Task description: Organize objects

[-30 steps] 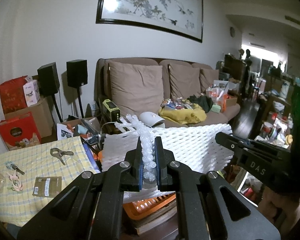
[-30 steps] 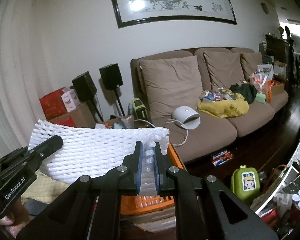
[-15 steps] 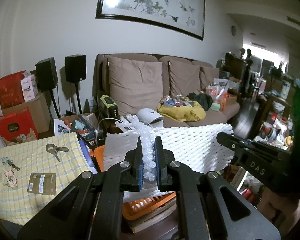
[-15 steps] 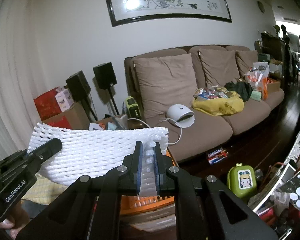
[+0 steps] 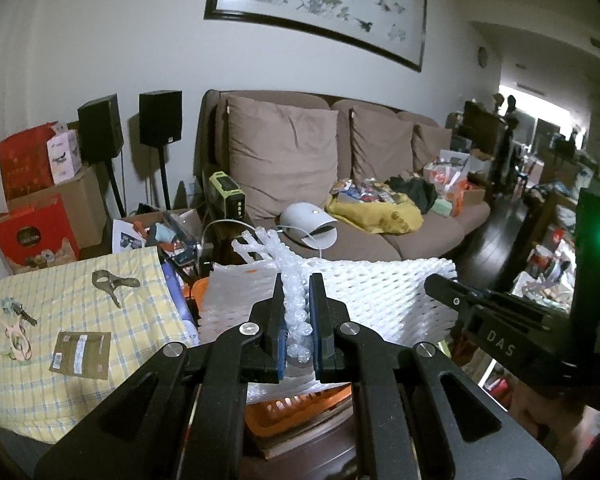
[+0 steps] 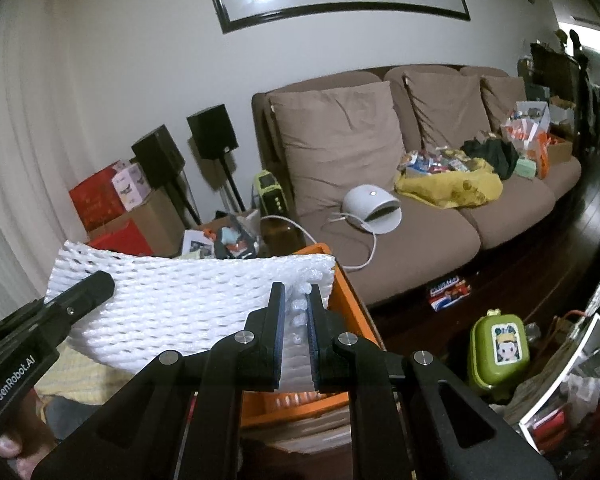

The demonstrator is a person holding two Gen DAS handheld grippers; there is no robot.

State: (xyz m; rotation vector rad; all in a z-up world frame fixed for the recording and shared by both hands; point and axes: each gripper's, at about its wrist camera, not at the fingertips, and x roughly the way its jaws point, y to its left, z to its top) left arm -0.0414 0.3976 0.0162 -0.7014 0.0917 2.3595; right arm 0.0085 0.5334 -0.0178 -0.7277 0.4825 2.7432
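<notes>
A white foam net sheet [image 5: 372, 300] hangs stretched between my two grippers above an orange basket [image 5: 296, 410]. My left gripper [image 5: 297, 286] is shut on the sheet's left edge, bunched with bubble wrap. My right gripper [image 6: 296, 294] is shut on the sheet's right edge [image 6: 180, 300]. The right gripper also shows in the left wrist view [image 5: 440, 282], and the left gripper in the right wrist view [image 6: 96, 284]. The orange basket [image 6: 340, 276] sits just below and behind the sheet.
A yellow checked cloth [image 5: 72, 320] at left carries a metal clamp [image 5: 114, 282] and a small brown packet [image 5: 80, 354]. A brown sofa [image 5: 340, 184] with clutter stands behind. Two black speakers [image 5: 160, 118] and cardboard boxes [image 5: 36, 208] stand at left. A green container [image 6: 500, 344] sits on the floor.
Both views have drifted a little, the room shifting slightly right and down. Both grippers keep their hold on the foam sheet, still stretched between them.
</notes>
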